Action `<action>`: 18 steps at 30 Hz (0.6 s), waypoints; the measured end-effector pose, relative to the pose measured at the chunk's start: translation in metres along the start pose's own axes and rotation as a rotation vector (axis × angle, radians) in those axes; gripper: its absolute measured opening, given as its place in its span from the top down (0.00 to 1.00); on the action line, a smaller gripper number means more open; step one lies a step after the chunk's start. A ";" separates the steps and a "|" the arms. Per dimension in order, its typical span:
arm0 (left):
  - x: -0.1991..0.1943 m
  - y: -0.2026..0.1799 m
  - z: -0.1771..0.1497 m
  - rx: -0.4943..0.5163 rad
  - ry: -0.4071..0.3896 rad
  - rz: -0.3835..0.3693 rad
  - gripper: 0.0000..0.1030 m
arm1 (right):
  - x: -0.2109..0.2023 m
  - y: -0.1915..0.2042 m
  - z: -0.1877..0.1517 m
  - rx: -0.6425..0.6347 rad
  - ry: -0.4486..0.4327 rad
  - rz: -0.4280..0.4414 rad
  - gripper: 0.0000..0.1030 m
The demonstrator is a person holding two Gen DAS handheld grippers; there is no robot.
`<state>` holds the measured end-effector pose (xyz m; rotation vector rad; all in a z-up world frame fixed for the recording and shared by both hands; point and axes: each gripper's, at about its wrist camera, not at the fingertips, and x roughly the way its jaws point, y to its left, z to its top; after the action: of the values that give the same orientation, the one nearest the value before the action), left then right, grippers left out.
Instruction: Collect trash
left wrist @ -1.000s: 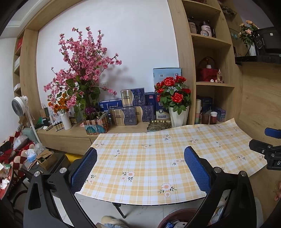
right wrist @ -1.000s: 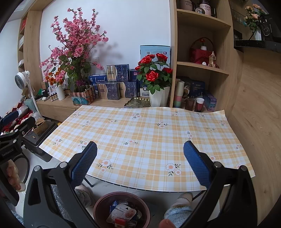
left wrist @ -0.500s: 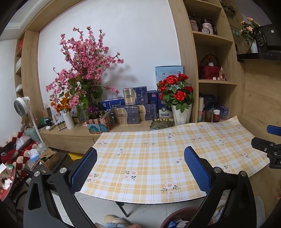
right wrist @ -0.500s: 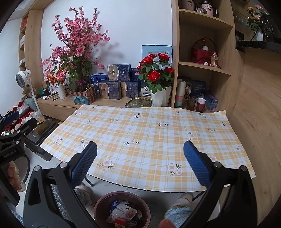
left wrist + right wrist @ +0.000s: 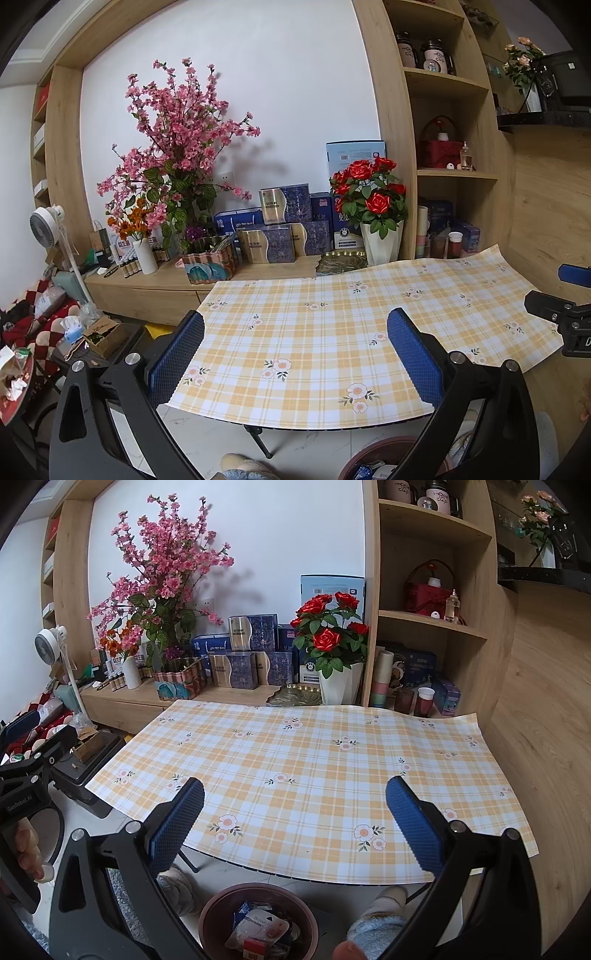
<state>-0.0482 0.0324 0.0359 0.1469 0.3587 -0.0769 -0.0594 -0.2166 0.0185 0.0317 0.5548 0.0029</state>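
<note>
The tabletop [image 5: 303, 760], covered by a yellow-and-white plaid cloth with small flower prints, fills the middle of both wrist views and carries nothing on its cloth. Behind it at 12 o'clock runs a low wooden sideboard [image 5: 122, 698] with a tall spray of pink blossoms [image 5: 166, 565] at 11 o'clock, stacked blue-and-gold boxes [image 5: 243, 653] in the middle, and a white pot of red roses [image 5: 332, 638] just beside a wooden shelf unit [image 5: 424, 620] at 1 o'clock. A white fan [image 5: 48, 646] stands at 9 o'clock.

On the floor below the near edge of the tabletop, at 6 o'clock in the right wrist view, sits a round brown trash bin [image 5: 258, 919]. The trash [image 5: 258, 930] lies inside it: a pale wrapper with printed lettering, a blue-and-white packet and a red piece. In the left wrist view only the bin's rim shows, at 5 o'clock.

The right claw [image 5: 295, 827] is spread wide with nothing between its blue pads, hanging above the near edge of the tabletop and the bin. The left claw [image 5: 295, 350] is likewise spread wide and empty, over the near left part of the cloth. A foot in a fuzzy blue slipper [image 5: 373, 923] rests just beside the bin at 5 o'clock.
</note>
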 end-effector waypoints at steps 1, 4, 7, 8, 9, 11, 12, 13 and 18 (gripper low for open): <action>0.000 0.000 0.000 0.001 0.000 0.000 0.06 | 0.000 0.000 0.000 0.000 0.000 0.001 0.06; 0.000 0.000 0.000 0.000 0.001 0.000 0.06 | 0.000 0.001 0.000 -0.001 0.000 -0.001 0.06; 0.000 0.000 0.000 -0.002 0.000 0.000 0.06 | 0.000 0.000 0.000 -0.001 0.000 0.000 0.06; 0.000 0.000 0.000 -0.003 0.001 0.000 0.06 | 0.000 0.000 0.000 -0.001 0.000 0.000 0.06; 0.000 0.001 0.000 -0.005 0.002 -0.001 0.06 | 0.000 0.000 0.000 -0.002 0.000 0.000 0.06; 0.000 0.001 0.000 -0.004 0.001 0.000 0.06 | 0.000 0.000 0.000 0.000 -0.001 -0.002 0.06; -0.001 0.001 0.000 -0.004 0.001 0.001 0.06 | 0.001 0.000 0.000 0.001 -0.001 0.000 0.06; 0.000 0.001 0.000 -0.004 0.001 0.000 0.06 | 0.001 0.001 0.000 0.003 -0.002 0.002 0.06; 0.000 0.004 -0.001 -0.028 0.002 0.010 0.06 | 0.000 0.001 -0.001 0.002 -0.003 0.003 0.06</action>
<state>-0.0485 0.0369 0.0357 0.1214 0.3612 -0.0619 -0.0599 -0.2155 0.0179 0.0348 0.5518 0.0051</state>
